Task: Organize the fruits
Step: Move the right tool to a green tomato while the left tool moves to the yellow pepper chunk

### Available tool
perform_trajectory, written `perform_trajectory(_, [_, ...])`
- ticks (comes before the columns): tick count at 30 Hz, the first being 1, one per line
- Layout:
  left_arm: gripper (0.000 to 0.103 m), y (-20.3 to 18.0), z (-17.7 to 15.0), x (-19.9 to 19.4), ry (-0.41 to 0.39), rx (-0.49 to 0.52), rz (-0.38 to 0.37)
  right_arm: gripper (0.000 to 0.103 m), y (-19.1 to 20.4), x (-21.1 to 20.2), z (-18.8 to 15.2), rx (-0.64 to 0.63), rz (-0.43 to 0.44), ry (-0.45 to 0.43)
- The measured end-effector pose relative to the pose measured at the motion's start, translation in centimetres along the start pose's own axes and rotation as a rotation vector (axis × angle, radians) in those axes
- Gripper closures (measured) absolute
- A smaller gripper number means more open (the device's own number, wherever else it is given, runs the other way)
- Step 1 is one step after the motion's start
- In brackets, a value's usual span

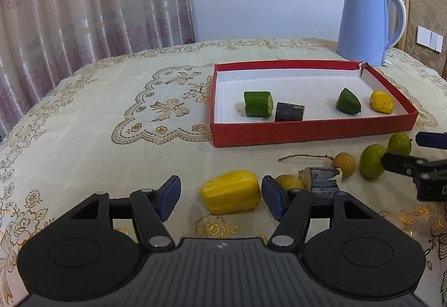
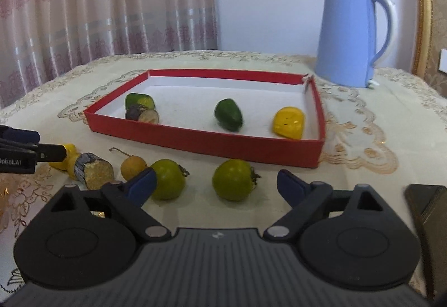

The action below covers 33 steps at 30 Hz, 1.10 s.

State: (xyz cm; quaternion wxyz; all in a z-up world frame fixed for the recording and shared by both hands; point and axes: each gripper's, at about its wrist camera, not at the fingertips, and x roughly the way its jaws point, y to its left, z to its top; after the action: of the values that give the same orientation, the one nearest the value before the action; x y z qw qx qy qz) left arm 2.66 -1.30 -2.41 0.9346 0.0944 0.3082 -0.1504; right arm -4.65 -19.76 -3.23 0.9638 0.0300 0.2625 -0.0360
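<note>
My left gripper (image 1: 220, 198) is low over the tablecloth, open, its blue pads either side of a yellow fruit piece (image 1: 230, 192); a gap shows at the left pad. My right gripper (image 2: 216, 187) is open around a green round fruit (image 2: 233, 180), neither pad touching it. A second green fruit (image 2: 167, 178) lies by its left pad. A red box (image 1: 307, 131) holds two green pieces, a dark piece (image 1: 289, 112) and a yellow piece (image 1: 381, 101). A dark cut piece (image 1: 321, 181), a brown round fruit (image 1: 345, 164) with a twig and a yellowish one (image 1: 287, 181) lie in front of the box.
A blue kettle (image 2: 349, 38) stands behind the box's far right corner. A dark flat object (image 2: 427, 209) lies at the right near edge. Curtains hang behind the table's left side. The embroidered cloth (image 1: 111, 117) left of the box is bare.
</note>
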Motion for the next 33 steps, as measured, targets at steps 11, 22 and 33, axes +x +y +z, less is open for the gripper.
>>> perform_trajectory(11, [0.03, 0.4, -0.5, -0.1, -0.016, 0.016, -0.002, 0.01, 1.0, 0.9, 0.3, -0.034, 0.047, 0.018])
perform_trajectory(22, [0.029, -0.2, -1.1, -0.1, -0.045, 0.066, -0.021, 0.02, 0.4, 0.6, 0.3, 0.008, 0.076, 0.001])
perform_trajectory(33, [0.029, -0.3, -1.1, -0.1, -0.044, 0.068, -0.025, 0.021, -1.4, 0.3, 0.4, 0.118, 0.058, -0.03])
